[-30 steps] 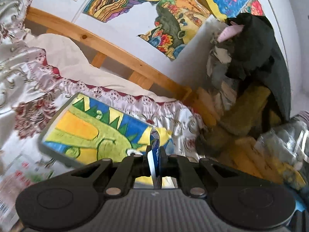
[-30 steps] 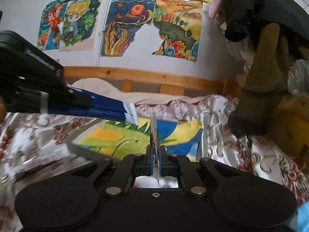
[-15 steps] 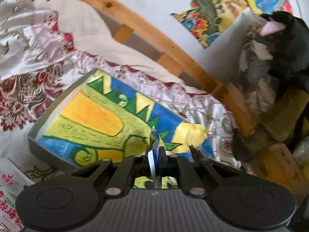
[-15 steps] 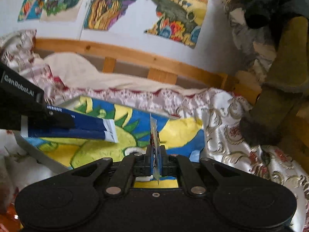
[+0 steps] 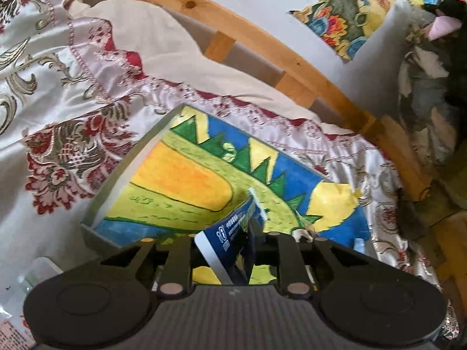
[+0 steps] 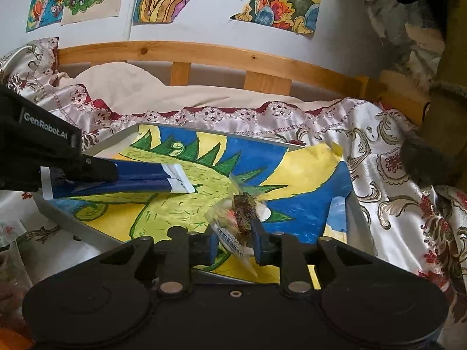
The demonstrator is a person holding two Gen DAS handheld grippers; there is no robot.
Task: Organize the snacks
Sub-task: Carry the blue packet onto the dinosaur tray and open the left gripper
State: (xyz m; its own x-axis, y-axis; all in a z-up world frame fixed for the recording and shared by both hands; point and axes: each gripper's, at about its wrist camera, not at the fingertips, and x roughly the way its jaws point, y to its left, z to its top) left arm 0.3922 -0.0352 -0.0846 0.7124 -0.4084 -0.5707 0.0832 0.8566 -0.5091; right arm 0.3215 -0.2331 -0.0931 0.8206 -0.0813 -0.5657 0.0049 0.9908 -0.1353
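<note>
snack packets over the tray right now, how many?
2. Blue packet between the left gripper jaws; clear packet between the right gripper jaws, both just opening over the tray. Others may be hidden.

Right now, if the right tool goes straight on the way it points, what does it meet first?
Most likely the clear snack packet lying loose between its opened jaws, then the dragon drawing lining the grey tray. The right tool points down at it; depth is unclear.

A home bedroom: wooden bed frame (image 6: 210, 55), satin bedspread (image 6: 379, 145), children's drawings (image 6: 280, 3) taped on the wall.
</note>
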